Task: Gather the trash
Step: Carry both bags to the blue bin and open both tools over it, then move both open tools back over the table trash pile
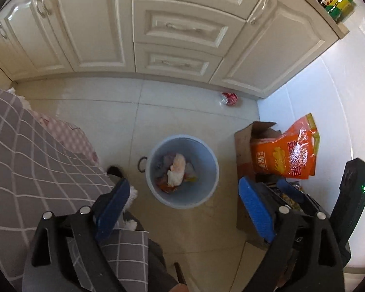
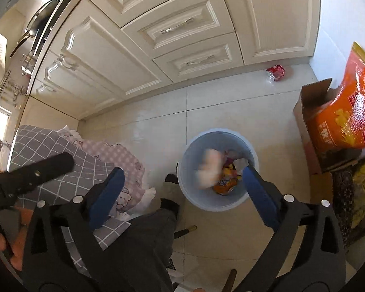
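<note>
Hovering agape — both tools (image 1: 185, 202) (image 2: 182, 194) above the trash-filled blue bin (image 1: 206, 150).

Light: bright, even daylight
Glare: sheen on floor tiles (image 2: 158, 121) ahead of fingers
Blur: wad in bin (image 2: 208, 170) smeared
Edges: strong fisheye bending, dark corners

Below me the pale glossy floor tiles (image 1: 182, 112) shine. The round light-blue plastic bin (image 1: 182, 170) looks smooth and matt. At right, the glossy orange plastic bag (image 1: 289, 150) glints inside a matt brown cardboard box (image 1: 242, 146). My blue finger pads (image 1: 255, 202) look ribbed and rubbery.
</note>
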### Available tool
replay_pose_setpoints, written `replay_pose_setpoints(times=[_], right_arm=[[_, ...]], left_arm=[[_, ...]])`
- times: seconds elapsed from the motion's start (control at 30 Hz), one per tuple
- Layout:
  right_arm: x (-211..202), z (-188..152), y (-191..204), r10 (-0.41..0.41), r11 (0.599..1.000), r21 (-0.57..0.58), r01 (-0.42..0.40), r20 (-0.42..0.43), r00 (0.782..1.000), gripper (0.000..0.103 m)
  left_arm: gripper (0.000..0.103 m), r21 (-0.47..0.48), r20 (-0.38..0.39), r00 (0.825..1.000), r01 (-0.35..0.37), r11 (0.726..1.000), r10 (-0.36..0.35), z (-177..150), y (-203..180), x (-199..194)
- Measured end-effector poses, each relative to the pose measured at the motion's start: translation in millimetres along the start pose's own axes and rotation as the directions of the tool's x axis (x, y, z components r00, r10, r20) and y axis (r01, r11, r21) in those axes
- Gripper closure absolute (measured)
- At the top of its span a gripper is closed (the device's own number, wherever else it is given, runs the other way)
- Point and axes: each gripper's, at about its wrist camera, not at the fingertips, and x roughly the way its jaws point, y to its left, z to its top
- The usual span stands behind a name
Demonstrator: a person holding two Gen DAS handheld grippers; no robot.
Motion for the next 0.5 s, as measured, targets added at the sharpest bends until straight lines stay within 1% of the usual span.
replay_pose_setpoints(times=[0.2,0.3,0.5], right_arm=[[-15.4,2.2,8.6,-0.018,1.000,0.000,0.018,0.036,0.999,0.006],[-23.4,1.9,16.4,-0.027,1.000,-0.015,0.028,0.046,0.999,0.006],[-53.5,2.5,40.2,-0.014,0.999,-0.045,0.019,0.098,0.995,0.006]], left_arm=[[0.013,0.028,0.077,0.997,-0.019,0.999,0.017,-4.2,-4.9,-32.1],[0.013,0.042,0.118,0.993,-0.022,0.999,0.017,-10.9,-5.2,-53.4],[0.013,0.060,0.190,0.982,-0.020,0.998,0.008,-22.6,-5.1,-92.5]])
